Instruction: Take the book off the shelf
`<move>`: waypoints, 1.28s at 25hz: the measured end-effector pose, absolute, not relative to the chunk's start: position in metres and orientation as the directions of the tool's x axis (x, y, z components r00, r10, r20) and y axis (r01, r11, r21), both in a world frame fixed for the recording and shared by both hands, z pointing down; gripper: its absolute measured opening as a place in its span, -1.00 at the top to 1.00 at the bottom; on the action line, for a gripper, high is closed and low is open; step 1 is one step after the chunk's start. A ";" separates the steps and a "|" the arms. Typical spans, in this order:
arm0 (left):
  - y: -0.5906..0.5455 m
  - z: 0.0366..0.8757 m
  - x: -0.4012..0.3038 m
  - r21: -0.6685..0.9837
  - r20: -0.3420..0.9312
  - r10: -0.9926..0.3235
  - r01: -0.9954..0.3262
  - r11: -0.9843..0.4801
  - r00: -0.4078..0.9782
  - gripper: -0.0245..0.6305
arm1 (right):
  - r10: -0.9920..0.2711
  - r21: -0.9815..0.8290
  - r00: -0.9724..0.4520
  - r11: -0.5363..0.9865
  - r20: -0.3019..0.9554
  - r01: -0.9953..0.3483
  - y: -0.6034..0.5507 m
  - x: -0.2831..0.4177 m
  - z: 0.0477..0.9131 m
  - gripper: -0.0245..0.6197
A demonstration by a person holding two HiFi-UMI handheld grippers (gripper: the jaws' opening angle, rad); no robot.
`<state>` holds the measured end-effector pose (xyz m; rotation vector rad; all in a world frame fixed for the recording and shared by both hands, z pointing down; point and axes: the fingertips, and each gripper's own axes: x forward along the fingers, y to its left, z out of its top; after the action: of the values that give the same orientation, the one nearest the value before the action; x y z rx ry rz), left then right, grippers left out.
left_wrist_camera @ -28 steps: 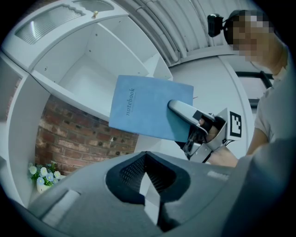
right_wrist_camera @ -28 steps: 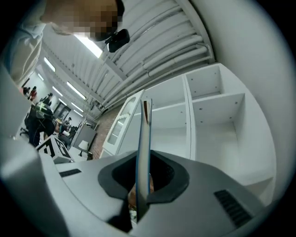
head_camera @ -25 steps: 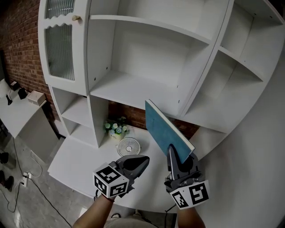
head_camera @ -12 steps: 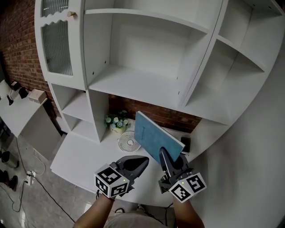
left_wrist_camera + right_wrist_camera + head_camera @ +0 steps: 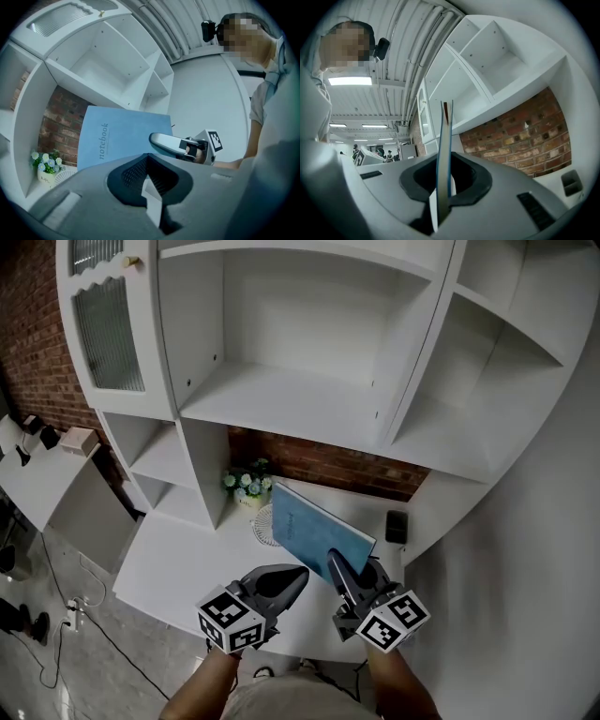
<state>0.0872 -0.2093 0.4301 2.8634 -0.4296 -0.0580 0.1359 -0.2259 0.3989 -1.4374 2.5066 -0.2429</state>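
Far left of the shelf unit (image 5: pixel 281 399) there's a ribbed glass door (image 5: pixel 101 329), and all the shelves I can see are bare. Down on the white surface (image 5: pixel 183 559), at the back edge by the brick wall (image 5: pixel 323 465), sits a little pot of flowers (image 5: pixel 247 487), with a small white fan (image 5: pixel 262 524) just in front of it, partly hidden behind the book. The left tool (image 5: pixel 302 573) hangs over the front edge of the surface, jaws closed and nothing in them. Just right of it is the book (image 5: pixel 314 531): blue cover, "notebook" printed on it, off the shelf and held tilted in the air over the middle of the surface, below the shelves. The right tool (image 5: pixel 334 561) is clamped on its near lower corner, and the right gripper view shows the book (image 5: pixel 444 154) edge-on between the jaws. Toward the back right corner of the surface lies a small dark thing (image 5: pixel 397 526), can't tell what it is
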 end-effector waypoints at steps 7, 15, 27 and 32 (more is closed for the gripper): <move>-0.209 0.439 0.090 0.259 0.016 -0.294 -0.288 -0.922 0.956 0.90 | -0.862 -0.309 -0.501 0.500 -0.082 -0.809 -0.230 0.134 0.430 0.76; -0.211 0.457 0.093 0.281 0.047 -0.306 -0.306 -0.910 0.951 0.90 | -0.864 -0.336 -0.502 0.484 -0.036 -0.808 -0.233 0.135 0.454 0.76; -0.215 0.469 0.102 0.289 0.075 -0.308 -0.317 -0.903 0.948 0.90 | -0.859 -0.341 -0.512 0.484 -0.008 -0.806 -0.235 0.138 0.465 0.76; -0.212 0.471 0.107 0.291 0.084 -0.299 -0.310 -0.905 0.951 0.90 | -0.856 -0.343 -0.516 0.488 -0.009 -0.803 -0.235 0.139 0.466 0.76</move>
<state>0.1070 -0.2121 0.4706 2.8005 -0.4482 0.0539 0.1393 -0.2352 0.4656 -1.4382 2.5515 -0.4451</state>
